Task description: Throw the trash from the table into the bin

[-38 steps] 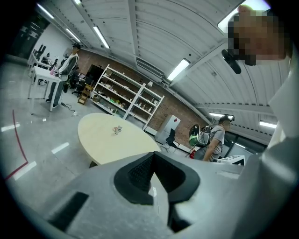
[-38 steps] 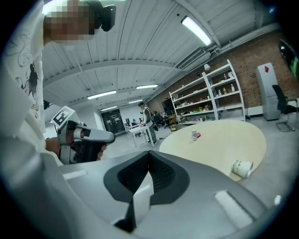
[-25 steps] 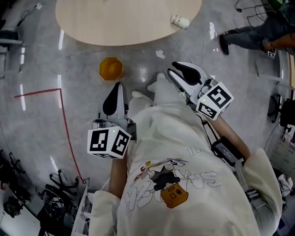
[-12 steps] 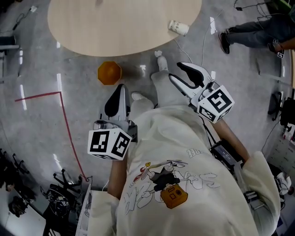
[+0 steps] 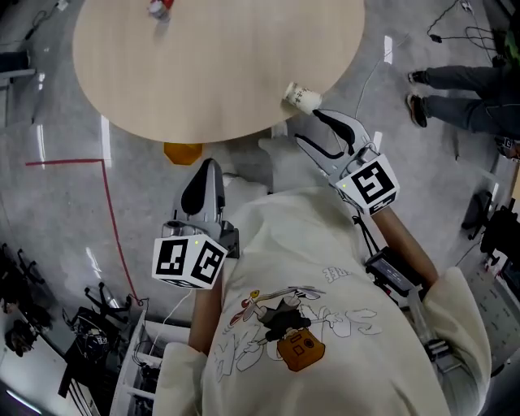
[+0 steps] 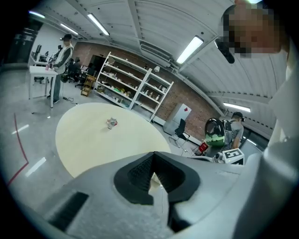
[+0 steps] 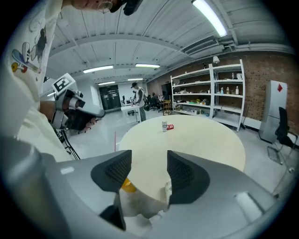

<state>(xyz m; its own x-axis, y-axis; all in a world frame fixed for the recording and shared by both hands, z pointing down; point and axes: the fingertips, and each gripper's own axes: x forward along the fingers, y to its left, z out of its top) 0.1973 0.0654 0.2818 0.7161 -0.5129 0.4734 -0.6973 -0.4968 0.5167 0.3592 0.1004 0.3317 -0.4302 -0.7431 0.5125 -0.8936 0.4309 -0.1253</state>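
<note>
Where the round table (image 5: 211, 89) fills the upper part of the head view, a crumpled white cup (image 5: 302, 97) lies on its side at the table's lower right edge. It is just up and left of the right gripper (image 5: 309, 127) and apart from it. The right gripper's jaws stand roughly half open and have just been opening. Its own view shows only table top and floor (image 5: 65, 211) in the gap between them, with nothing held. The left gripper (image 5: 209, 168) sits lower and left of centre in the head view, over the floor and short of the table edge. In its own view the pads (image 6: 135, 177) are brought together with only a small wedge-shaped chink left, and nothing is in it. A small can (image 5: 158, 8) with a red scrap beside it stands at the top left of the head view, on the far part of the table and well apart from both grippers. In the right gripper view the can appears mid-frame, above the gap between the jaws. An orange bin (image 5: 183, 152) stands on the floor, partly covered by the table's lower edge, up and left of the left gripper. Each marker cube (image 5: 371, 185) carries black-and-white square patterns and no letters. The shirt (image 5: 325, 341) bears a cartoon print with large lettering that cannot be read from this angle. Any print on the cup and the can is too small to read.
</note>
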